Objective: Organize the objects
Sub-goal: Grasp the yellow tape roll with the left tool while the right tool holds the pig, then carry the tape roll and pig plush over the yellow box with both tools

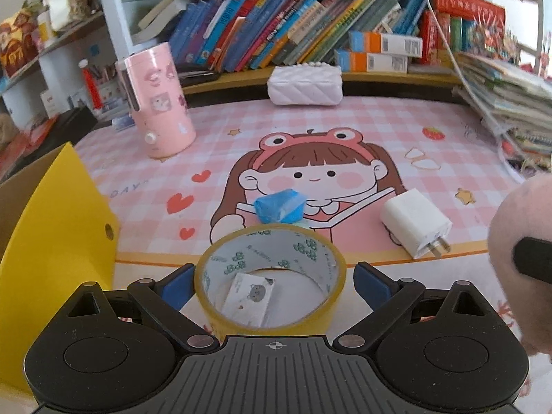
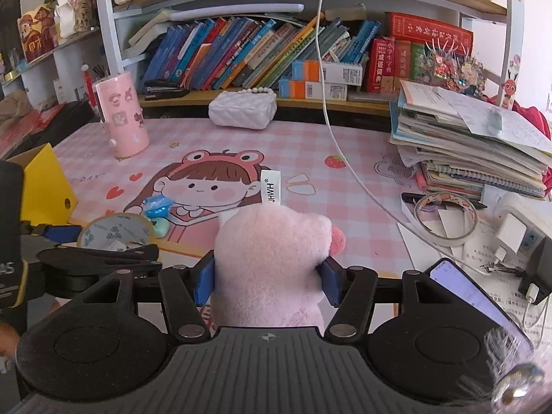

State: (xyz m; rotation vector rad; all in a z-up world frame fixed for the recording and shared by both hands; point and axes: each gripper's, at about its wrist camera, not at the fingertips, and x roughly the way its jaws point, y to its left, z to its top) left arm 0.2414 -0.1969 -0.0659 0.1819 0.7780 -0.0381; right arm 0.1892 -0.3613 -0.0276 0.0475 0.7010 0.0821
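Pink plush toy (image 2: pixel 272 262), lower centre, pinched by right hand-held gripper (image 2: pixel 267 277); tape roll (image 1: pixel 270 276), lower centre on worktop (image 1: pixel 379 131), between spread left hand-held gripper (image 1: pixel 272 284) pads: centre before closing, yellow box (image 1: pixel 55 241) left likely destination.

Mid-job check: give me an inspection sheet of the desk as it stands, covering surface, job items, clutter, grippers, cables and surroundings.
Surface: pink checked cartoon desk mat.
Job's things: tape roll between the left gripper's fingers; pink plush toy; white charger and blue wrapped packet lying on the mat; yellow box at the left edge.
Clutter: pink cylinder, white quilted purse, paper stack, phone, thin tape ring.
Grippers: left gripper open around the tape roll; right gripper shut on the plush toy.
Cables: white cable hanging across the mat.
Surroundings: bookshelf behind.
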